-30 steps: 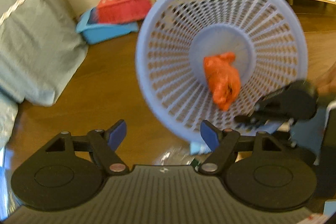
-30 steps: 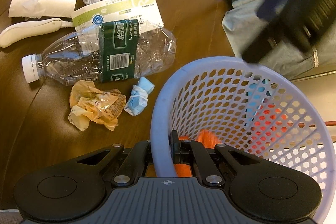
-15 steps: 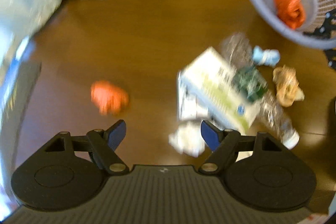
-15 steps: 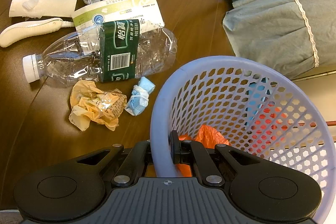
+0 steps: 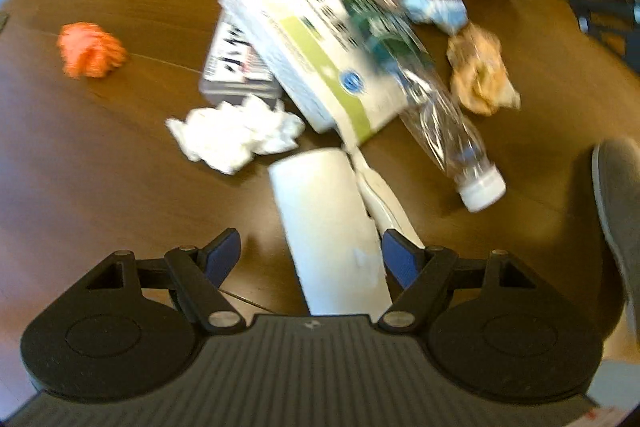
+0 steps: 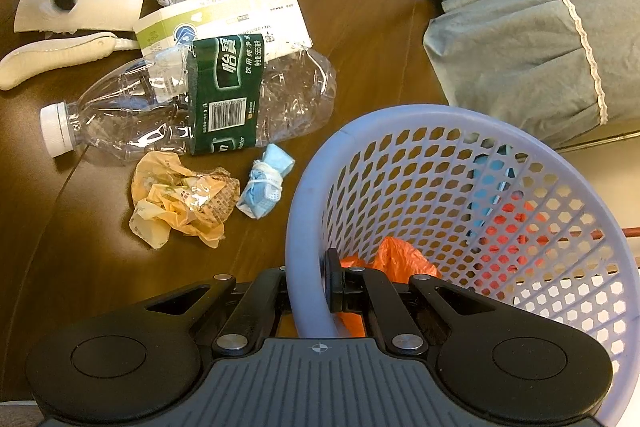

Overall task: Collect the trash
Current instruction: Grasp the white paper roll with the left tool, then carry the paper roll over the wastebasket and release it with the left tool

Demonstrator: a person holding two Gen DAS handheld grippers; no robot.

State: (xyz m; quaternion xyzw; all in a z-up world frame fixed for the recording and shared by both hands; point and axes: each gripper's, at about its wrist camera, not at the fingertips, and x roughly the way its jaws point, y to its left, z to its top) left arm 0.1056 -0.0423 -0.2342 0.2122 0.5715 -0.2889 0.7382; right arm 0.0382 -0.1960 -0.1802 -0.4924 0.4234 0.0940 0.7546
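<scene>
My left gripper (image 5: 312, 255) is open, pointing down over a flattened white paper cup (image 5: 328, 227), which lies partly between the blue pads without touching them. Around it on the wooden table (image 5: 100, 163) lie a crumpled white tissue (image 5: 236, 131), an orange wad (image 5: 90, 49), a white-and-green box (image 5: 312, 43), a crushed clear bottle (image 5: 416, 83), a blue mask bundle (image 5: 436, 9) and a tan wrapper (image 5: 480, 71). My right gripper (image 6: 310, 287) is shut on the rim of the lavender basket (image 6: 304, 211), which holds an orange bag (image 6: 400, 259).
A white plastic handle (image 6: 56, 55) lies beside the cup. Blue-grey cushions (image 6: 532, 7) sit at the table's far right edge. A grey shoe (image 5: 620, 219) shows at the right in the left wrist view. A dark card packet (image 5: 236, 63) lies under the box.
My left gripper has swung away from above the basket and come down over the litter, now over the paper cup. The right gripper and basket have stayed still.
</scene>
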